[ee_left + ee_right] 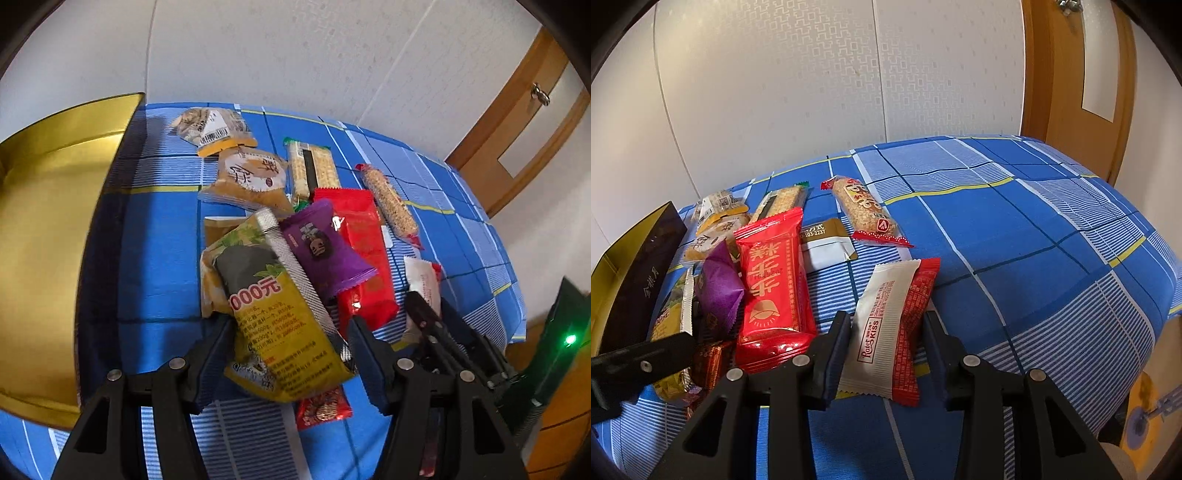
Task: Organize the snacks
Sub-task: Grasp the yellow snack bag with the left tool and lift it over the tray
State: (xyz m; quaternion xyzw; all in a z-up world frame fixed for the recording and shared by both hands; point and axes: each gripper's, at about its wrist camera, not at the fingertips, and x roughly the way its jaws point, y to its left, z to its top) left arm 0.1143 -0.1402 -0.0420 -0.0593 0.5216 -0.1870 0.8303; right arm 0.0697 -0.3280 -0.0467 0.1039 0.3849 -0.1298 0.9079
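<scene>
A yellow snack packet (280,325) with a silver seam sits between the pads of my left gripper (288,328), which is shut on its two long edges. It leans over a purple packet (325,247) and a red packet (362,236). In the right wrist view, my right gripper (886,319) is shut on a white-and-red wafer packet (886,332). The yellow packet (672,321) stands on edge at the left of that view. Beside it is a left-gripper finger (646,354). A gold-lined box (55,221) lies open to the left of the pile.
On the blue checked cloth (1015,240) lie a sesame bar (864,210), a rice bar (312,170), a tan pastry packet (251,177), a nut packet (214,127), a brown-and-white sachet (823,243) and a small red candy (321,408). A wooden door (1071,74) stands beyond the table's right edge.
</scene>
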